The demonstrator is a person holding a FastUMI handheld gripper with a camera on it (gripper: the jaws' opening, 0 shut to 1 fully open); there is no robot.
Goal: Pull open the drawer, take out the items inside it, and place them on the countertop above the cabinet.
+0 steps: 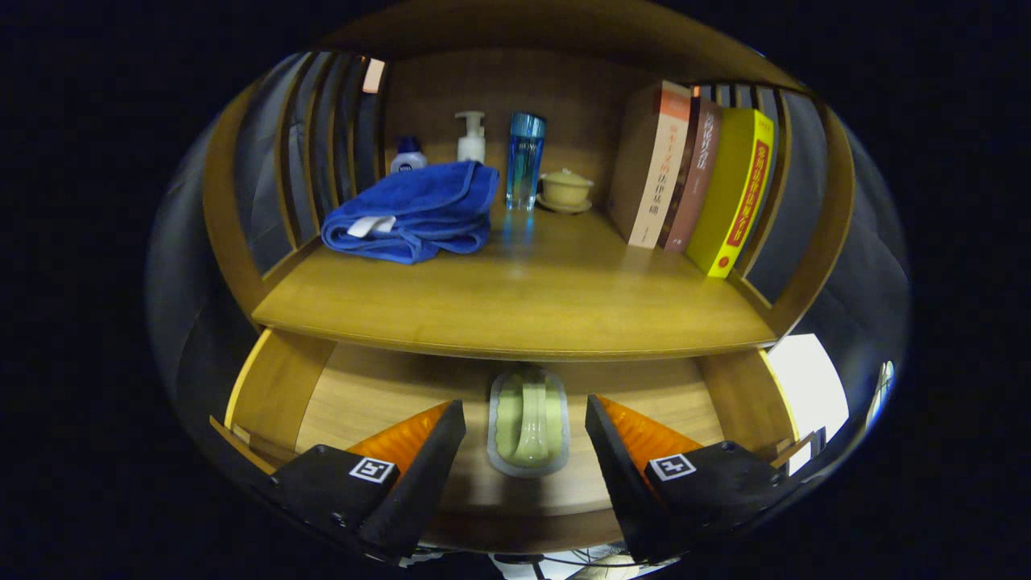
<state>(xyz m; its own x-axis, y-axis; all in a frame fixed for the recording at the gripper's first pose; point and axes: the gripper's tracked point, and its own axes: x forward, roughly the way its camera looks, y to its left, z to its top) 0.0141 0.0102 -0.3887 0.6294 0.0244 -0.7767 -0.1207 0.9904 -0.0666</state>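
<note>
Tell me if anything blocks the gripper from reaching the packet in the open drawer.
Nothing visible does. The gripper is open, its fingers on either side of the pale packet, which lies alone on the drawer floor. The packet's far end tucks under the countertop edge, so lifting straight up there might catch.

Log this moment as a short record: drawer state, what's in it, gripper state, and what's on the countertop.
drawer: pulled open
in drawer: one pale green packaged item, lying flat
gripper: open, fingers either side of the item, not touching it
countertop: folded blue towel, pump bottle, blue tumbler, lidded cup on saucer, three books
</note>
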